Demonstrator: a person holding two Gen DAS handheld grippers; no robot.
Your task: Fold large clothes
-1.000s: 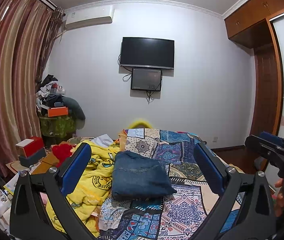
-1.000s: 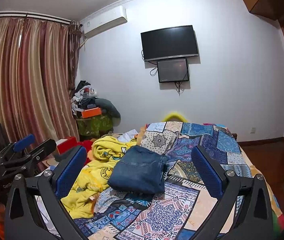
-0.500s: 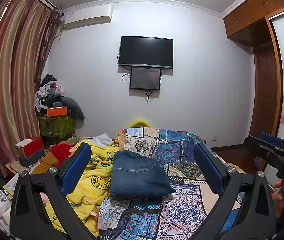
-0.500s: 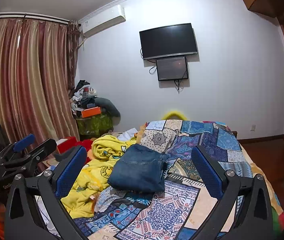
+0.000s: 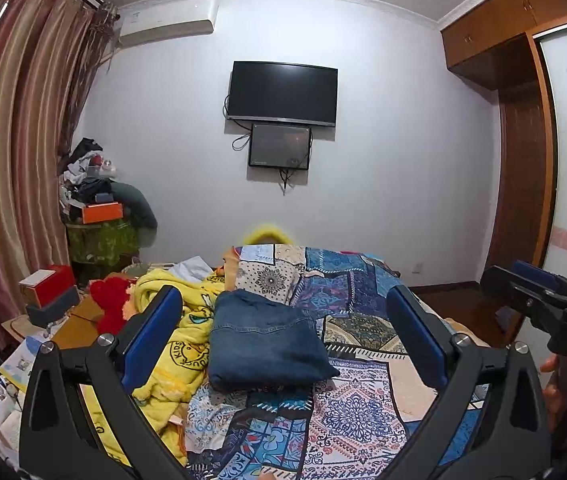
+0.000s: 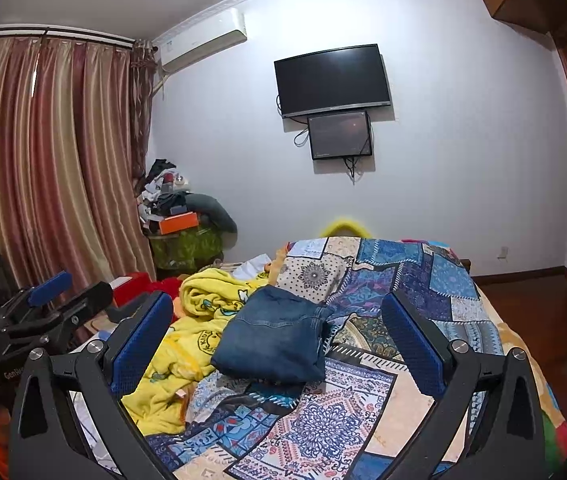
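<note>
1. Grippers first: left gripper [image 5: 283, 336] and right gripper [image 6: 279, 340] both gape wide, empty, raised above the bed [image 5: 363, 412].
2. Beyond them, folded jeans [image 5: 263, 340] rest on the patchwork quilt beside a yellow blanket [image 5: 163, 360].
3. Folding looks finished; next likely means fetching another garment.

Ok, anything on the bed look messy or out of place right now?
The folded jeans sit neatly on the patchwork quilt. The yellow blanket beside them is a crumpled, unfolded heap. Both tongs are open and empty.
</note>
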